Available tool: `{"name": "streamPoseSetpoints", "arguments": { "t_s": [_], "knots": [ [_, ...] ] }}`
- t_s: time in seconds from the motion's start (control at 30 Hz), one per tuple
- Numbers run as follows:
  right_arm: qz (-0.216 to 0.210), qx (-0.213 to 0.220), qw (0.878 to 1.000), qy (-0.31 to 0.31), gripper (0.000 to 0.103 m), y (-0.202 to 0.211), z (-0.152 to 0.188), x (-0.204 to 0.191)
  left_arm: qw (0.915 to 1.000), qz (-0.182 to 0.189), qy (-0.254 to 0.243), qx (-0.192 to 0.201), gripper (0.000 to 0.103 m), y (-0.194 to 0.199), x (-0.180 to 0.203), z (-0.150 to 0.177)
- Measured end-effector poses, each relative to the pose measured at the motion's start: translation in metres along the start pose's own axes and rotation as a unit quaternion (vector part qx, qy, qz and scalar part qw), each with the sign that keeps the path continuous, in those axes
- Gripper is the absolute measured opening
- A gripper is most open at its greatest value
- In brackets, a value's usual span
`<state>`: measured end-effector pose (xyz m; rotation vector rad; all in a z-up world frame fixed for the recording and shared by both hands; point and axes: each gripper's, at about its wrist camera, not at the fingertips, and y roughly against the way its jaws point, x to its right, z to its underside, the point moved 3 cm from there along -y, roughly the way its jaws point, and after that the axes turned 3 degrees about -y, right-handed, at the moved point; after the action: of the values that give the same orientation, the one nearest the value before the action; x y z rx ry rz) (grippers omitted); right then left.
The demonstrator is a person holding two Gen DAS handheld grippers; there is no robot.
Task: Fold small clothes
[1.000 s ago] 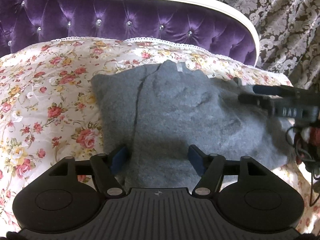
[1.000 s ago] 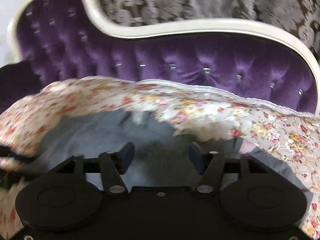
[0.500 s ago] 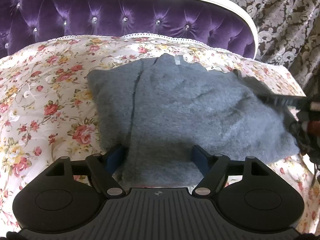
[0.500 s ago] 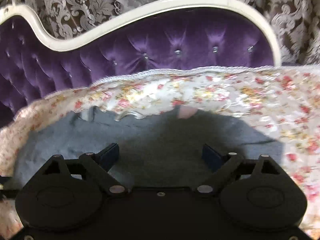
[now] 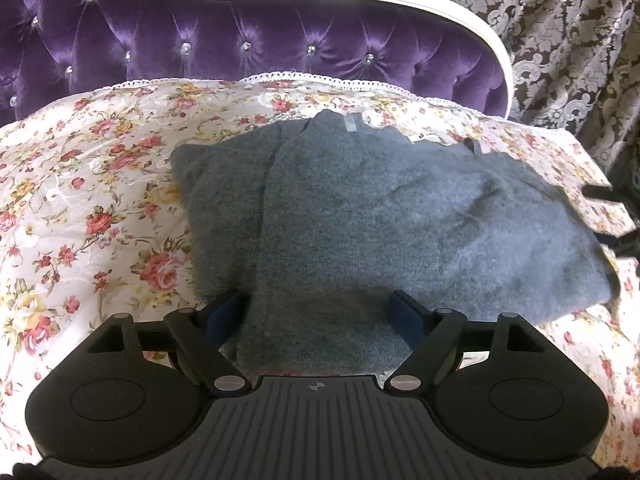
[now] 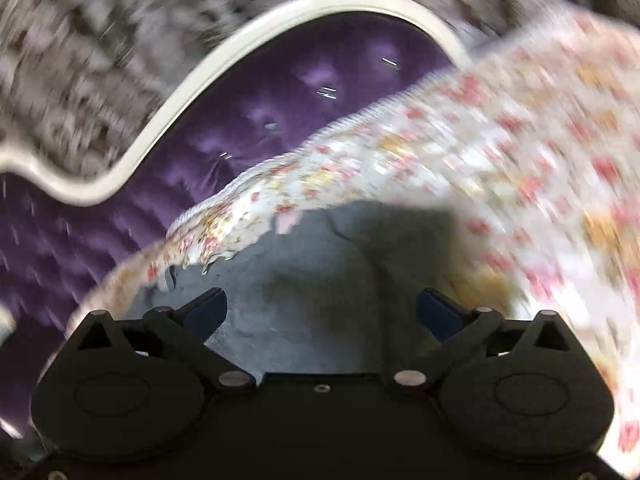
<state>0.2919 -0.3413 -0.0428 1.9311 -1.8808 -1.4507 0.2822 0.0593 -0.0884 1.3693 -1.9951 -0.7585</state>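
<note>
My left claw point(image 5: 320, 312) is hovering low over the near edge of the grey sweater point(image 5: 400, 220), which is lying folded on the flowered bedspread point(image 5: 80, 200). Its jaws are opening, the fingers point(image 5: 226, 312) standing either side of the near hem with the knit between them but not pinched, as far as I can tell. The sweater is stretching away from this claw toward the purple headboard point(image 5: 240, 40), its long axis running left to right across my view, with a folded-over flap forming a ridge on the left.

My right claw point(image 6: 322, 308) is swinging, its view badly smeared, and its jaws are opening wide over the same grey knit point(image 6: 320, 280) with nothing gripped. It is looking in from the sweater's right end.

So the left claw is the nearer one to the front hem, and I judge the next fold would be turning on that edge. Open bedspread is lying to the left and in front; the headboard is closing off the far side, and the bedspread's right edge is sitting close beyond the sweater.
</note>
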Motion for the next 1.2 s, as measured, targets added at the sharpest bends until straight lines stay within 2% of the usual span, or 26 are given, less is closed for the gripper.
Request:
{"name": "streamPoseSetpoints", "arguments": {
  "t_s": [0.1, 0.2, 0.33, 0.4, 0.53, 0.63, 0.83, 1.0, 1.07, 1.2],
  "knots": [
    [-0.007, -0.024, 0.999, -0.042, 0.103, 0.003, 0.007, 0.021, 1.0000, 0.002, 0.000, 0.002, 0.081, 0.001, 0.001, -0.001],
    [-0.024, -0.028, 0.999, -0.024, 0.103, 0.003, 0.009, 0.021, 0.9995, 0.023, 0.014, 0.014, 0.081, 0.008, 0.002, -0.006],
    [-0.084, -0.056, 0.994, -0.037, 0.103, -0.009, 0.008, 0.017, 0.9980, 0.026, 0.032, 0.048, 0.081, 0.024, 0.013, -0.025],
    [-0.105, -0.058, 0.992, -0.041, 0.103, -0.014, 0.010, 0.015, 0.9985, 0.030, 0.024, 0.040, 0.081, 0.021, 0.030, -0.037],
    [-0.107, -0.064, 0.991, -0.044, 0.103, -0.016, 0.011, 0.011, 0.9989, 0.039, -0.007, 0.023, 0.081, -0.001, 0.069, -0.059],
    [-0.108, -0.067, 0.991, -0.045, 0.103, -0.016, 0.011, 0.012, 0.9988, 0.048, -0.004, 0.011, 0.081, -0.025, 0.091, -0.074],
    [-0.098, -0.071, 0.991, -0.052, 0.103, -0.016, 0.010, 0.010, 0.9997, 0.013, -0.018, -0.012, 0.081, -0.070, 0.119, -0.093],
    [-0.101, -0.077, 0.989, -0.075, 0.103, -0.017, 0.008, 0.013, 0.9974, -0.028, -0.045, -0.049, 0.083, -0.109, 0.131, -0.092],
    [-0.102, -0.079, 0.988, -0.084, 0.103, -0.017, 0.007, 0.015, 0.9947, -0.055, -0.077, -0.040, 0.091, -0.116, 0.136, -0.092],
    [-0.102, -0.084, 0.986, -0.097, 0.103, -0.016, 0.007, 0.016, 0.9952, -0.060, -0.063, -0.046, 0.090, -0.114, 0.135, -0.097]
  ]
}}
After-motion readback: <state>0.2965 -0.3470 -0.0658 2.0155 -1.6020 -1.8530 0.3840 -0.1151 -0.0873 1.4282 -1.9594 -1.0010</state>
